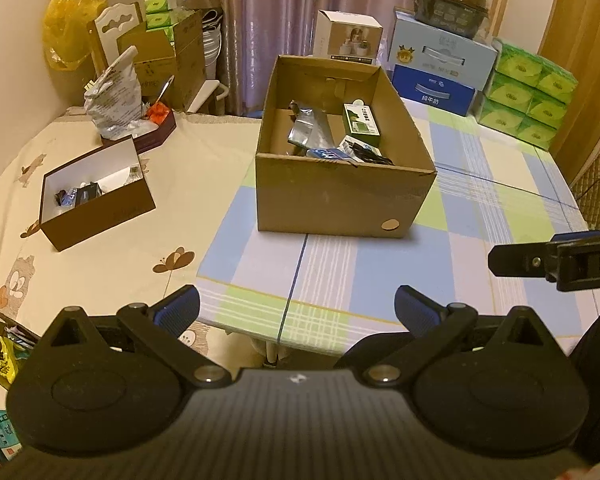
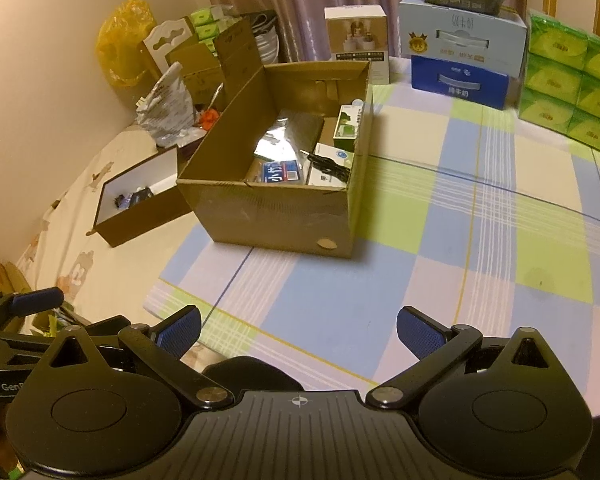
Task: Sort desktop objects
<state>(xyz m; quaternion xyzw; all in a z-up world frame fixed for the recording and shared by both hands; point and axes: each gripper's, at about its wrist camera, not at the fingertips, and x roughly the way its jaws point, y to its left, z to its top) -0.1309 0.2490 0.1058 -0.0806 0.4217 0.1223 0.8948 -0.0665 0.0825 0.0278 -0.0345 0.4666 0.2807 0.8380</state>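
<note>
Left gripper (image 1: 296,314) jaws spread wide, empty, hovering over checked cloth (image 1: 380,272). Right gripper (image 2: 298,334) likewise wide apart, holding nothing. Cardboard box (image 1: 332,204) at 12 o'clock, on cloth, holding silver pouch (image 1: 310,128), green carton (image 1: 362,120), black cable (image 1: 370,152). Brown box (image 1: 100,212) at 10 o'clock, small items inside. Tissue packs (image 1: 528,96) at 2 o'clock.
</note>
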